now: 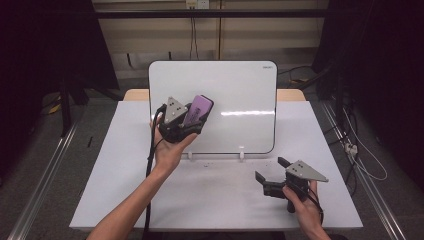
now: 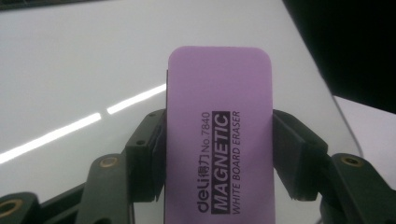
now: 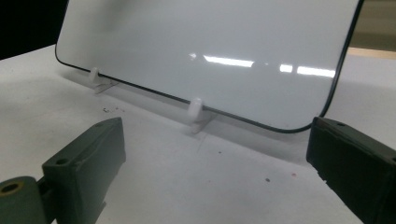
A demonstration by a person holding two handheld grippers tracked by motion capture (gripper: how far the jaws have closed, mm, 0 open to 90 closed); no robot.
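Left gripper clamped on purple eraser, jaws pinching its two long sides at about mid-length; label side facing the camera in the left gripper view, so felt face presumably turned toward the whiteboard. Eraser held up in front of the board's left half, tilted; contact with the surface not resolvable from here. Board standing upright on two small white clip feet, near the back of the white table. Board face reads clean, just ceiling-light glare, no visible marks. Right gripper resting low at front right, jaws wide apart, holding nothing, aimed at the board's lower edge. For the wipe: square the eraser flat to the board before pressing, not on an edge or corner. Light pressure only, since the clip feet look flimsy and a hard push probably tips or slides the board backward. Worth bracing the right edge or bottom rim with the free gripper first. Long overlapping strokes, wrist locked, grip kept central so the eraser cannot pivot between the jaws. Dark specks on the table near the feet, likely eraser dust; ignore.
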